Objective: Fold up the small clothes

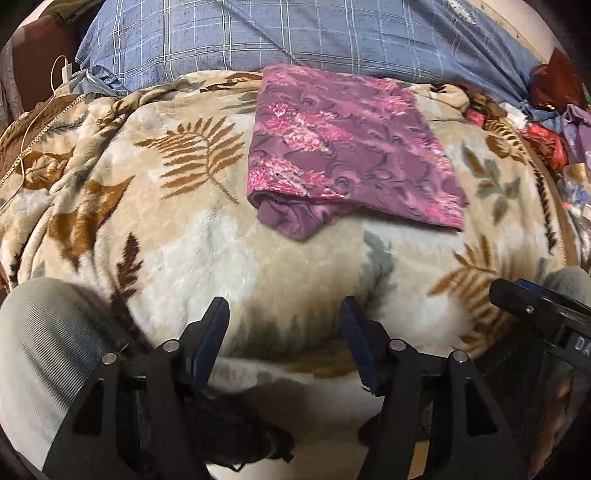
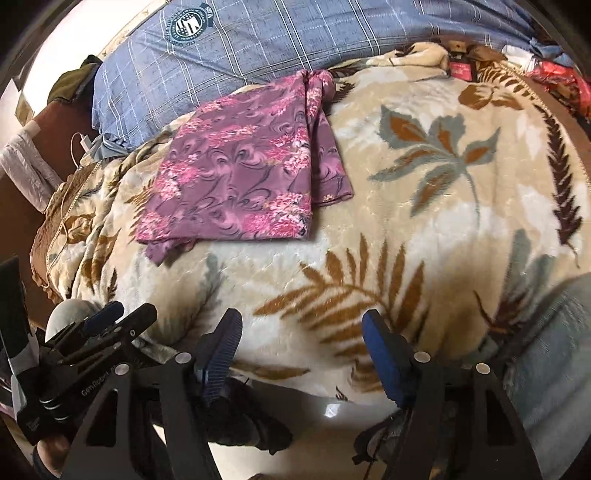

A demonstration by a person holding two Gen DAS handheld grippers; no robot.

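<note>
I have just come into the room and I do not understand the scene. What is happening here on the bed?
A person holding a two-finger gripper in each hand is folding small clothes on a bed. A purple floral garment lies folded into a rough rectangle on the leaf-patterned blanket, just below a blue plaid pillow. The left gripper and the right gripper are both open and empty, hovering above the blanket on the near side, apart from the garment. One corner of the under layer sticks out at the garment's near edge.

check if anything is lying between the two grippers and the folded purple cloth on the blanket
Nothing visible does. Only bare blanket separates the open left gripper and open right gripper from the purple cloth, which lies folded farther up, near the blue pillow.
</note>
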